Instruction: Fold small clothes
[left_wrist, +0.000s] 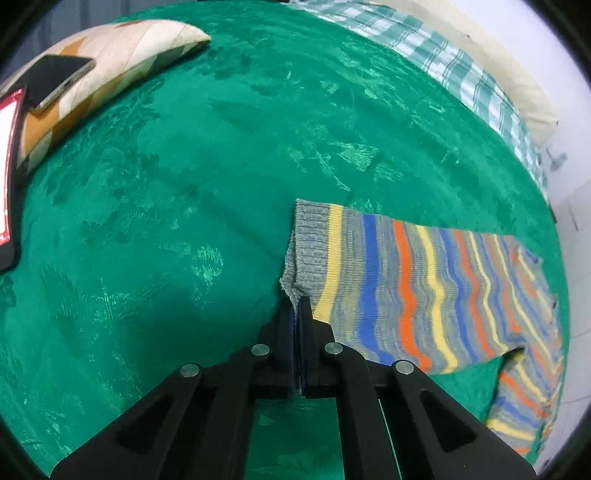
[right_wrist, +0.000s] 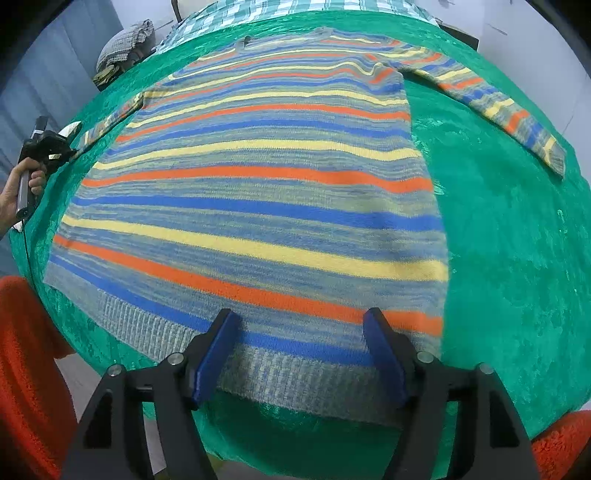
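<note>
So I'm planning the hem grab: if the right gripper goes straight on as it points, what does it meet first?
Most likely the sweater's ribbed hem, lying between the right gripper's open fingers, with the green blanket under it.

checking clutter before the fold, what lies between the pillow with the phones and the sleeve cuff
Nothing: the left wrist view shows only bare green blanket between the pillow and the cuff, which the left gripper pinches.

Orange-yellow-blue-grey striped sweater (right_wrist: 258, 206) on green blanket (right_wrist: 509, 240).
</note>
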